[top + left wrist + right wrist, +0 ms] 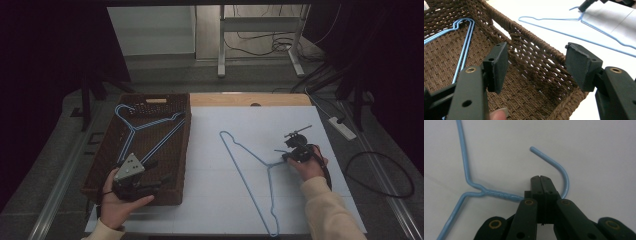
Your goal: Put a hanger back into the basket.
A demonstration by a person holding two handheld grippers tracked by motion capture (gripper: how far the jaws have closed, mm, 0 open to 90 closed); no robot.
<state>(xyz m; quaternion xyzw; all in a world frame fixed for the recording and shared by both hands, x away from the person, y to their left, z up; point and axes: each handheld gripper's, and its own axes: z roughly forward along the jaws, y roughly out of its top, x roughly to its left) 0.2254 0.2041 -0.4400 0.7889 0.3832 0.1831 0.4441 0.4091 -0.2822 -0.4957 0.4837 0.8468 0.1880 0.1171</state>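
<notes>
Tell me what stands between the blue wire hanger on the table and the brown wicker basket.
Only the basket's near side wall, which the blue wire hanger must clear. The white tabletop between them is bare.

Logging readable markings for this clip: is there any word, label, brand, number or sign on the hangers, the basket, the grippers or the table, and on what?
None can be read: the blue hanger on the white table, the hangers in the wicker basket, and the left gripper and right gripper show no lettering.
</notes>
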